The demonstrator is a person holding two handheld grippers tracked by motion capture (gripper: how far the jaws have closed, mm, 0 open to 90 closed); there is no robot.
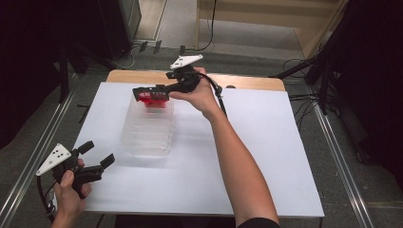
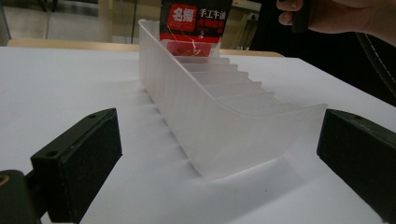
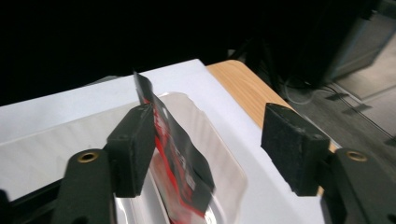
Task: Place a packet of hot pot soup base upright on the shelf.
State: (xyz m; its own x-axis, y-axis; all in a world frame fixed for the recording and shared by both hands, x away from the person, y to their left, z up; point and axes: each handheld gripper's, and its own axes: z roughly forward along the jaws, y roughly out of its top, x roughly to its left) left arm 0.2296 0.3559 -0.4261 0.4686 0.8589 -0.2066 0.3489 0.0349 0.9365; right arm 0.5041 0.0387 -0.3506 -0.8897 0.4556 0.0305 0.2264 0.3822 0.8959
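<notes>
A translucent slotted plastic bin (image 1: 146, 128) lies lengthwise on the white tabletop (image 1: 266, 142). A red and black snack packet (image 1: 153, 99) stands upright in the bin's far end. My right gripper (image 1: 148, 93) hovers over that end, open, with the packet (image 3: 182, 163) between the jaws and against the left pad (image 3: 135, 149) while the other pad stands well clear. My left gripper (image 1: 99, 153) rests low at the near left of the table, open and empty. In the left gripper view its jaws (image 2: 219, 154) frame the near end of the bin (image 2: 224, 121), and the packet (image 2: 196, 23) shows at the far end.
The person's right forearm (image 1: 237, 161) crosses the table diagonally from the near edge. A wooden strip (image 1: 247, 81) runs along the table's far edge. Cables (image 1: 304, 97) and dark stands lie on the floor beyond and to the right.
</notes>
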